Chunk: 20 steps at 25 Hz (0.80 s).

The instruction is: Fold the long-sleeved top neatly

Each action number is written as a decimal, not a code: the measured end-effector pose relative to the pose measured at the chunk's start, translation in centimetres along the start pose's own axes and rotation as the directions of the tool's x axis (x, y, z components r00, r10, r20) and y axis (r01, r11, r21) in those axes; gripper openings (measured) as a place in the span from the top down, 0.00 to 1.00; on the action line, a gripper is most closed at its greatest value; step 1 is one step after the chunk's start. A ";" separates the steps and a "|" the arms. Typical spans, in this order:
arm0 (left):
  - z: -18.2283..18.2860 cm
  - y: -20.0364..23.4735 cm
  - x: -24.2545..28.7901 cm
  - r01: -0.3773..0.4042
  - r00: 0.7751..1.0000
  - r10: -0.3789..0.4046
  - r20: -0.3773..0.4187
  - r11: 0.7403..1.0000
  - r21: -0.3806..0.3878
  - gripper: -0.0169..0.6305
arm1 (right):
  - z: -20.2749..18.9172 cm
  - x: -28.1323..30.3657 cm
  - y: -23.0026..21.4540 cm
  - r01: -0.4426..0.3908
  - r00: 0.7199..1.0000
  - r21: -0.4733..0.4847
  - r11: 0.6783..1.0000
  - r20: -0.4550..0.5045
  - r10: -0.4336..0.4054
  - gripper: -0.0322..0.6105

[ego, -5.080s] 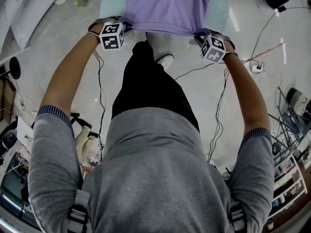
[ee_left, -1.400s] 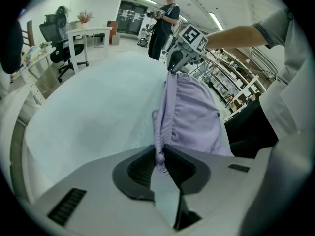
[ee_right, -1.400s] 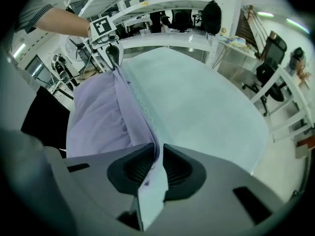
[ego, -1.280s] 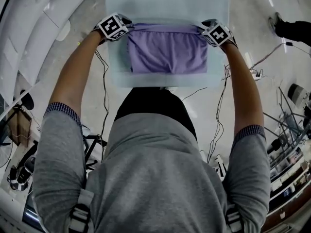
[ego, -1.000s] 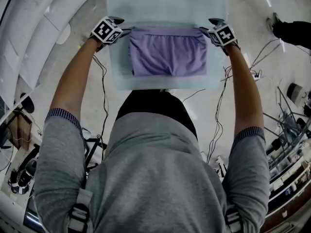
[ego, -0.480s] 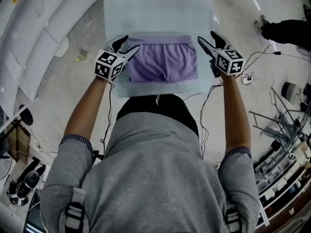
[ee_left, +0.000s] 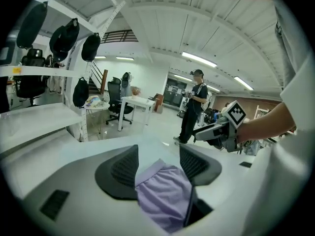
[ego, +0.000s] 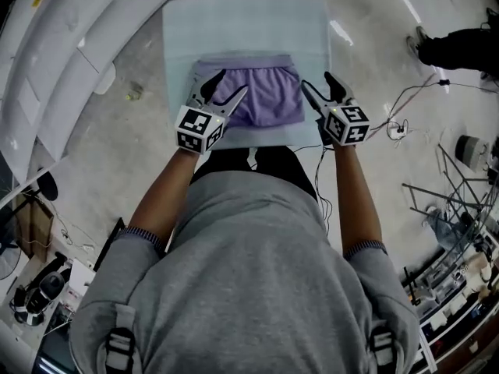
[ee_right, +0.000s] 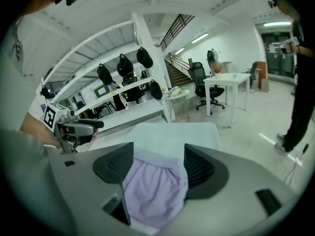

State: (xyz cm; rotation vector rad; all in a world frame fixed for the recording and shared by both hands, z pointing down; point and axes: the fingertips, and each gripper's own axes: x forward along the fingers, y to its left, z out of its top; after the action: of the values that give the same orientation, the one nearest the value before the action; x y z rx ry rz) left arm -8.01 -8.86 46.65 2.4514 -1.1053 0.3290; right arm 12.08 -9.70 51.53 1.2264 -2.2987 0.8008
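Note:
The purple long-sleeved top point(ego: 261, 100) lies folded into a small rectangle on the pale blue table point(ego: 245, 22). My left gripper point(ego: 228, 86) hangs open above the top's near left corner and touches nothing. Over the near right corner my right gripper point(ego: 317, 84) is open too; its jaws have just been opening, with nothing gripped. In the left gripper view the top point(ee_left: 162, 195) shows through the gap of the left gripper point(ee_left: 158, 154), and the right gripper point(ee_left: 216, 132) is off to the side. In the right gripper view the top point(ee_right: 152, 191) lies below the right gripper point(ee_right: 158, 151).
White curved shelving point(ego: 47, 68) runs along the left. Cables point(ego: 405, 107) trail over the floor on the right, beside a metal rack point(ego: 460, 232). A person point(ee_left: 192, 109) stands beyond the table. An office desk and chairs point(ee_right: 221, 87) stand farther off.
Both grippers let go of the top's far corners, rose and drew back toward me with jaws apart. The top stays folded on the table; five seconds ago it hung from both grippers.

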 end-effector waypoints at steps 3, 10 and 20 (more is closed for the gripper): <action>-1.8 -2.8 2.1 0.009 0.998 -0.008 -0.054 1.000 0.015 0.53 | -3.6 0.9 -1.2 0.020 0.998 0.062 0.998 -0.052 -0.017 0.43; -5.5 -5.4 6.5 -0.008 0.991 0.009 -0.135 1.000 0.008 0.53 | -10.1 5.4 -3.0 0.064 0.983 0.139 0.988 -0.178 -0.039 0.43; -9.4 -5.7 9.8 -0.052 0.977 0.043 -0.207 0.998 -0.037 0.53 | -16.2 10.3 -5.9 0.141 0.943 0.105 0.984 -0.317 -0.101 0.43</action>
State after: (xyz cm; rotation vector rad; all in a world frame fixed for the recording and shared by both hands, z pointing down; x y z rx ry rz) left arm 2.34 -7.43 57.07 2.2962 -1.0706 0.5558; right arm 13.11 -7.99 71.49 1.1851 -1.9266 1.0277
